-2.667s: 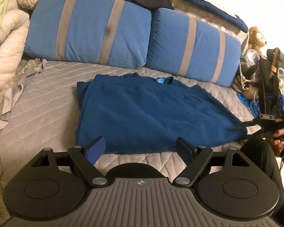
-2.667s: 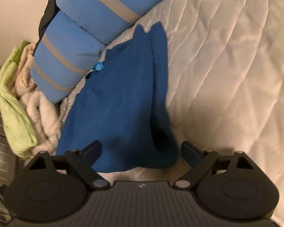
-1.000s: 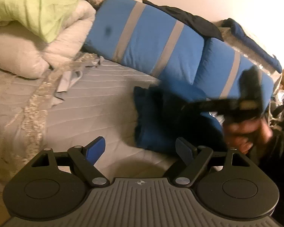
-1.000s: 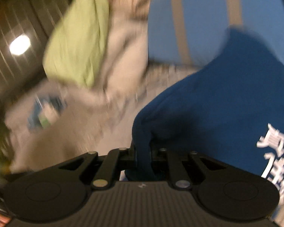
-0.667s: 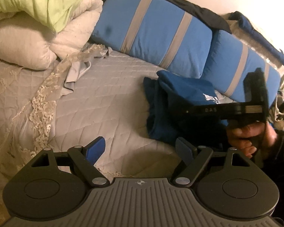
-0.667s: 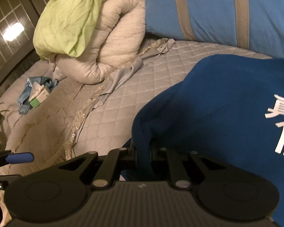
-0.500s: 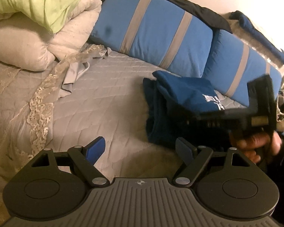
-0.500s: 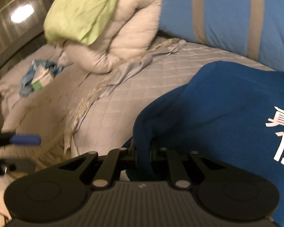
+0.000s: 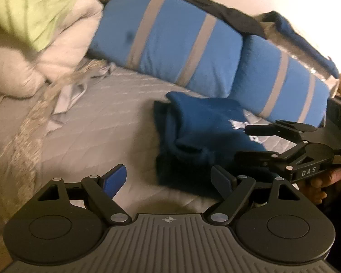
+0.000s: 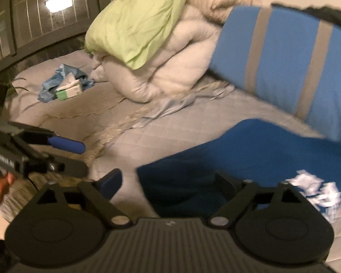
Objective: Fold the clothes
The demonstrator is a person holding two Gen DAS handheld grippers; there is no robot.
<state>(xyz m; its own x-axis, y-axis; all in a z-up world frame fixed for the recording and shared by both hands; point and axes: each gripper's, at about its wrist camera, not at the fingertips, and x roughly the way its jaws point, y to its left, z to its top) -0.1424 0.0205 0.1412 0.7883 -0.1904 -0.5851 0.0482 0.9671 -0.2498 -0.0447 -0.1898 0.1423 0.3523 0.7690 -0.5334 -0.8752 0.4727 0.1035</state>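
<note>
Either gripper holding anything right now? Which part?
Nothing held. Left gripper is open and empty; right gripper jaws are opening, the shirt edge loose between them.

A dark blue shirt point(image 9: 206, 125) with white lettering lies on a grey diamond-quilted bedspread point(image 9: 106, 132). Behind it, two bright blue pillows point(image 9: 168, 38) carry grey stripes, a black garment point(image 9: 220, 16) draped on top. A lime-green sheet point(image 10: 143, 16) sits on a cream duvet point(image 10: 177, 68). The black left gripper point(image 9: 168, 177) has one blue pad; the right gripper point(image 10: 168, 182) is also black.
</note>
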